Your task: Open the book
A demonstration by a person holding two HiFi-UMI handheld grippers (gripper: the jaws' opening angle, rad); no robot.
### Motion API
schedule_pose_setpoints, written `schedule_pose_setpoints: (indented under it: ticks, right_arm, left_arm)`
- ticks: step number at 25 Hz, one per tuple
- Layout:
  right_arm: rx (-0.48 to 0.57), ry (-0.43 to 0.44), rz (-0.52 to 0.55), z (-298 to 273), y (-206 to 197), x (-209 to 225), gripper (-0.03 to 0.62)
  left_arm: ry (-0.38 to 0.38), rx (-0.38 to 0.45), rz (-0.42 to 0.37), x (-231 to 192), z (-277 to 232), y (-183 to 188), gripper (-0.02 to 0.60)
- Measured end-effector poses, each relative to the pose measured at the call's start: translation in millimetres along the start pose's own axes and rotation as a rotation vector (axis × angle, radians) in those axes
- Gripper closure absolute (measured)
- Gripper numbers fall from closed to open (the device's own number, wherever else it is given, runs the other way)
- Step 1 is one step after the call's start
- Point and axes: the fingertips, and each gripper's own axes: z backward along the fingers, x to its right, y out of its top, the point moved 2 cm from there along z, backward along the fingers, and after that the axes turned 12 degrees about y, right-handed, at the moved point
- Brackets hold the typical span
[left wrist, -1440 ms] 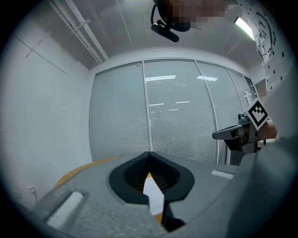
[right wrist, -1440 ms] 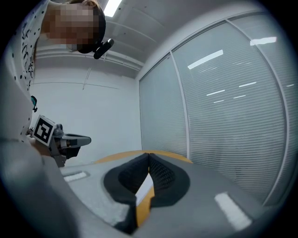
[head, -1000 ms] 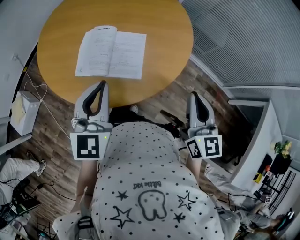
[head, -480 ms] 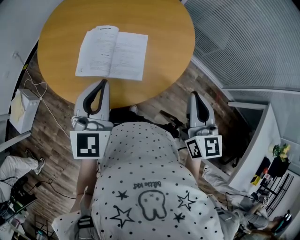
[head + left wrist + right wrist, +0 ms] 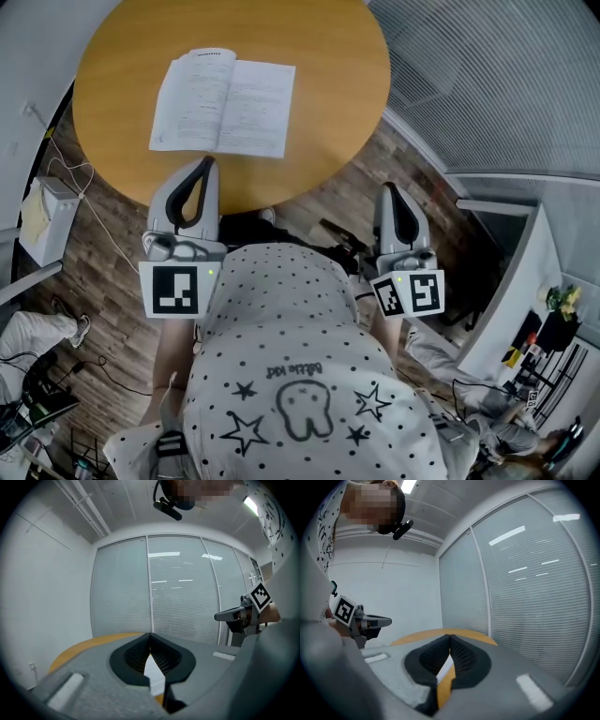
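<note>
Wooden desk (image 5: 337, 66), book (image 5: 223, 103) open upper left, but left gripper (image 5: 205, 167) and right gripper (image 5: 387, 190) have jaws pinched together empty, so unheld pages might flop closed.

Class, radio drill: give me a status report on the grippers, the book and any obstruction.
Left gripper shut, empty. Right gripper shut, empty. Book lies open on round table, untouched. Nothing in the way.

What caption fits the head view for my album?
Open book on the round table; left hand-held gripper and right hand-held gripper hover shut nearby.
</note>
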Motion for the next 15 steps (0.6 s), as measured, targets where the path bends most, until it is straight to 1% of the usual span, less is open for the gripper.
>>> schedule_pose_setpoints:
  ticks: [9,15]
  right_arm:
    - [-0.002,-0.007,0.006,0.7,-0.1,-0.3,0.591]
    - [-0.005,0.003,0.018,-1.0,-1.2,-3.9,0.591]
  left_arm:
    - [-0.014,0.012,0.005,1.9,1.3,1.7,0.572]
    - [-0.018,0.007,0.001,2.1,2.2,0.1,0.571]
